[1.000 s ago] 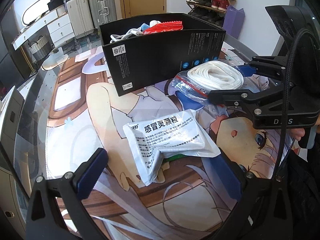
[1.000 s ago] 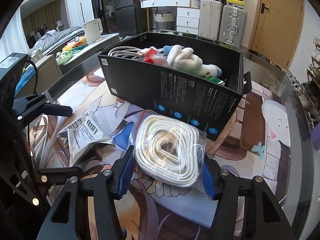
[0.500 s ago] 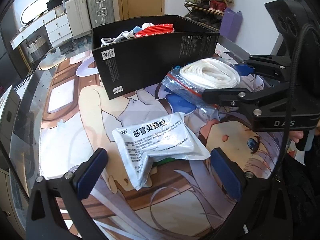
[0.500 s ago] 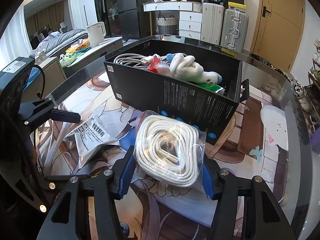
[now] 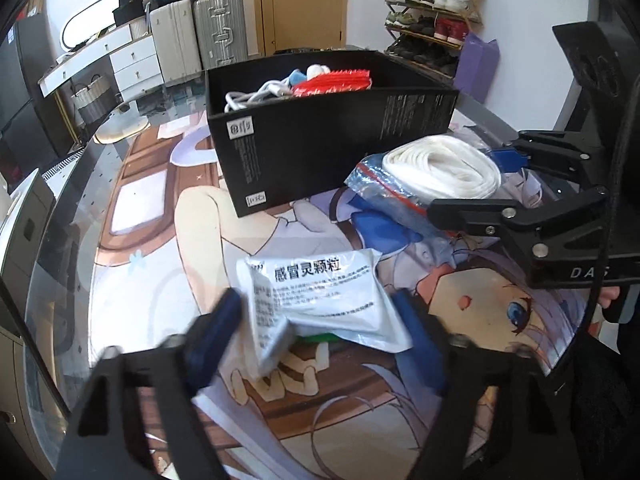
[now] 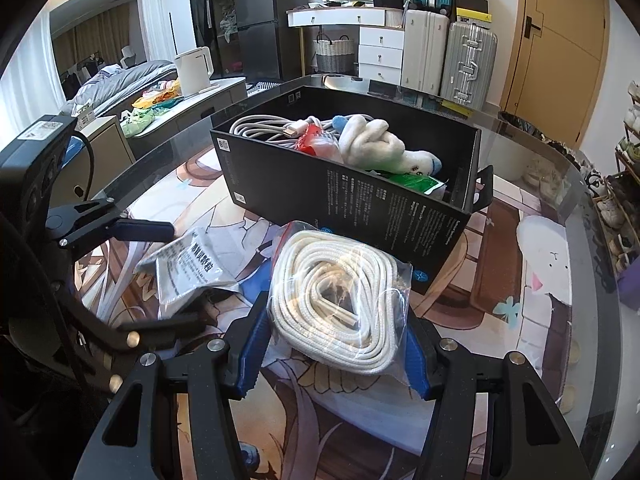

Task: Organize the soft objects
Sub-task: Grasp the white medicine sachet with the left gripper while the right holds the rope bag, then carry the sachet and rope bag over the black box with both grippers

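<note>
A white medicine packet (image 5: 320, 296) with black Chinese print lies on the printed table mat, also in the right wrist view (image 6: 192, 268). My left gripper (image 5: 316, 344) is closing around its near end; the blue pads are blurred, close to both sides of it. My right gripper (image 6: 336, 344) is shut on a clear bag of coiled white cord (image 6: 340, 304) and holds it just in front of the black box (image 6: 340, 188). The bag also shows in the left wrist view (image 5: 436, 172). The box (image 5: 320, 148) holds cables, a plush toy and a red packet.
The glass table edge (image 6: 592, 216) curves round at the right. Beyond it stand suitcases (image 6: 448, 56), white drawers, a shoe rack (image 5: 432, 16) and a kettle (image 6: 194, 68) on a side counter.
My left gripper's jaws have closed in from wide open to the sides of the medicine packet. The right gripper has lifted the cord bag slightly towards the box.
</note>
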{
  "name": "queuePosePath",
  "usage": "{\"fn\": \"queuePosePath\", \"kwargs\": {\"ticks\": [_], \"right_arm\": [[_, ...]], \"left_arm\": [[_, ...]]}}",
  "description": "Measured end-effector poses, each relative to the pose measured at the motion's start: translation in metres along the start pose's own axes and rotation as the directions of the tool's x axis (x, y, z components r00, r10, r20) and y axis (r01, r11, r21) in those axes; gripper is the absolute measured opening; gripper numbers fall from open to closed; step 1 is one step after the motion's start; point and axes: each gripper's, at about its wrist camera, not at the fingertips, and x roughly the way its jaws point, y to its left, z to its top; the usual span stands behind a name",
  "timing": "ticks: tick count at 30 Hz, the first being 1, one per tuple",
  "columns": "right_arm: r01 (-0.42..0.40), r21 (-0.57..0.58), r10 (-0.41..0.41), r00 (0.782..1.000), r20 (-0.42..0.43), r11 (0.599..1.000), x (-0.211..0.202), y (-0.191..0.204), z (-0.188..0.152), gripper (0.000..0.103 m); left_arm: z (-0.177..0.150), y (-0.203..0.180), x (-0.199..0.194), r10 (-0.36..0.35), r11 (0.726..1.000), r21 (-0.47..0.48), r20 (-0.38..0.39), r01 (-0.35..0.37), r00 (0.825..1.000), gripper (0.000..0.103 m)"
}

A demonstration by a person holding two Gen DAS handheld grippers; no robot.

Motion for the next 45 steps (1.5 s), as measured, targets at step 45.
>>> {"fn": "queuePosePath", "kwargs": {"ticks": [45], "right_arm": [[0.027,0.047,-0.038,0.968,0.25,0.999,-0.083,-0.011,0.019,0.059]], "left_arm": [[0.021,0.017,-0.06,0.004,0.997,-0.072,0.257,0.015,0.966,0.055]]}}
